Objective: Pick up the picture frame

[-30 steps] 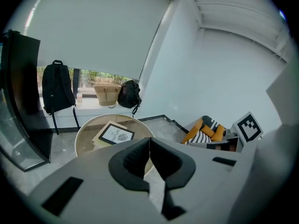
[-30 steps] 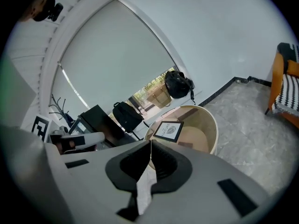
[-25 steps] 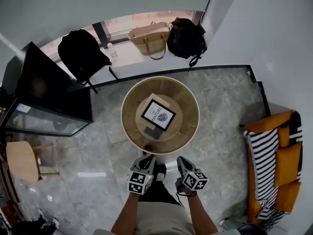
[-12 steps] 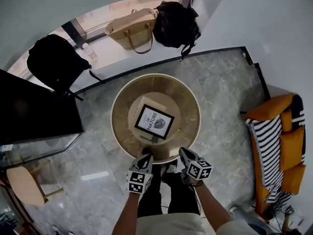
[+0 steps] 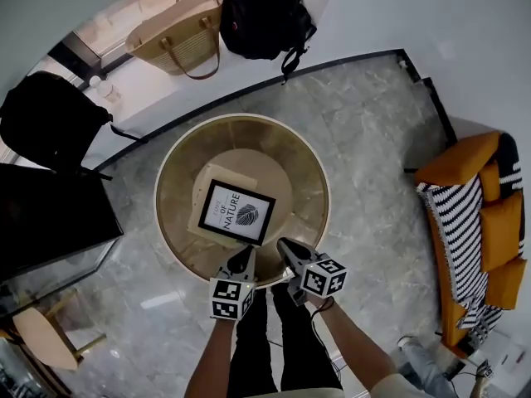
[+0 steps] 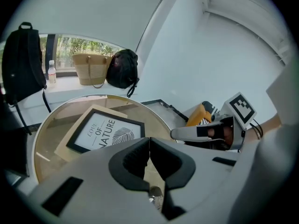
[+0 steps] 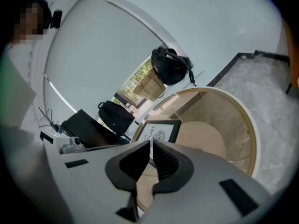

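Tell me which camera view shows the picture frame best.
The head view: the picture frame lies whole, all four edges visible from above. The left gripper view shows it slanted, its near corner hidden. The right gripper view shows only its far part above the jaws.

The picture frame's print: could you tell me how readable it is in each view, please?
Head view: picture frame sharp, its large words readable. Left gripper view: clearest, print legible, though the wide lens blacks out the picture's corners. Right gripper view: small and tilted, bottom edge behind the shut right gripper, print only partly readable.
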Motion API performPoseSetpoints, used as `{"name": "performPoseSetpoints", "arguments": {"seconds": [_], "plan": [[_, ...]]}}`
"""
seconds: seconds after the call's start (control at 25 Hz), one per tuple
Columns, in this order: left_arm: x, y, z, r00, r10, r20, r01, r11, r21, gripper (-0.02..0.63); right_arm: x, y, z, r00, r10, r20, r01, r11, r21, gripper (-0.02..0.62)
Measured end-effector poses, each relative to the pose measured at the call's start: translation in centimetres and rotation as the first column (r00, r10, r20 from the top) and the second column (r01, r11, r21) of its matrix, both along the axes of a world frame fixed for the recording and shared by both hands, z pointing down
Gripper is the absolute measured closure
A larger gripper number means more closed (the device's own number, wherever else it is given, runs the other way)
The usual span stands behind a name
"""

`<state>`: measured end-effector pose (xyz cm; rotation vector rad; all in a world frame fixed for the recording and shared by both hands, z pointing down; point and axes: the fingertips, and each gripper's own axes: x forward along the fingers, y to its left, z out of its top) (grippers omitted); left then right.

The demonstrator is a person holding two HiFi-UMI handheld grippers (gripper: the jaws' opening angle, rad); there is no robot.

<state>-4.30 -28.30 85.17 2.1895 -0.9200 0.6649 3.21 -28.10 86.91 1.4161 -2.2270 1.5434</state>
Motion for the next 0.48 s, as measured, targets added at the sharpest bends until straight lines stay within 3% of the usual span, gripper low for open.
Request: {"name": "performPoseSetpoints", "arguments": {"seconds": [0.2,0.28,0.48], "plan": [[-0.3,0.3,3.3,1.0,-0.012,0.016,0.013,0.999,-0.035,0.586,-0.7,-0.9,3.0,0.978,0.042,0.205,-0.04,0.999,-0.013,0.543],[-0.9,0.0,4.7,0.999,-0.015,0.038,0.016,0.999,-0.042,0.586,-1.0,-1.0,4.3,0.961,0.059,0.268,-0.054,0.998,-0.026,0.459],[-1.3,-1.8,6.6,0.997,0.006,0.077,-0.004,0.999,-0.034,0.586,-1.7,-2.1,7.7,0.95,0.09,0.298,-0.073,0.995,-0.066,0.361]]}}
